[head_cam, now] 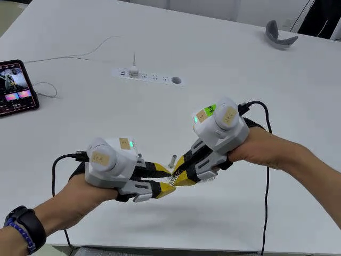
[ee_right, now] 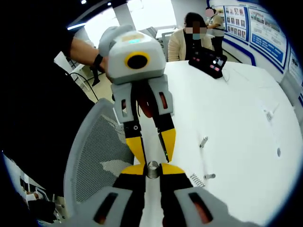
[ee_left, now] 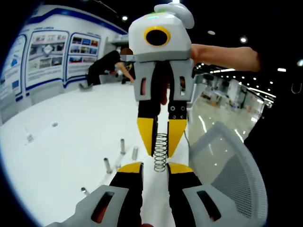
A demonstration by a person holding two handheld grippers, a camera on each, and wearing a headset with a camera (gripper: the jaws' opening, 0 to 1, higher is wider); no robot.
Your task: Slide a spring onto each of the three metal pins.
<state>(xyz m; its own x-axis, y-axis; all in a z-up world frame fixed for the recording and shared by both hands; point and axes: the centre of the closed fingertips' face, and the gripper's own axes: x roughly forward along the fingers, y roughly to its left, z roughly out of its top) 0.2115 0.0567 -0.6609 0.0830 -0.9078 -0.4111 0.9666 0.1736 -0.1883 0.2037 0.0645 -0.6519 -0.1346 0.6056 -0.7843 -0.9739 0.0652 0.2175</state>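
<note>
The white surface (head_cam: 213, 58) carries both grippers, which meet tip to tip near its front edge. The right gripper (ee_right: 153, 168) has its jaws pinched on one end of a spring (ee_left: 161, 150). The spring's long axis runs straight across to the left gripper (ee_left: 154, 168) — those jaws stand narrowly apart around the other end. Whether they grip it, or a pin inside the coils, is too small to tell. Loose pins (ee_left: 122, 145) rest nearby on the surface.

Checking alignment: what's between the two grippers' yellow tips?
A coiled metal spring spans from the left gripper to the right gripper, seen in the left gripper view.
</note>
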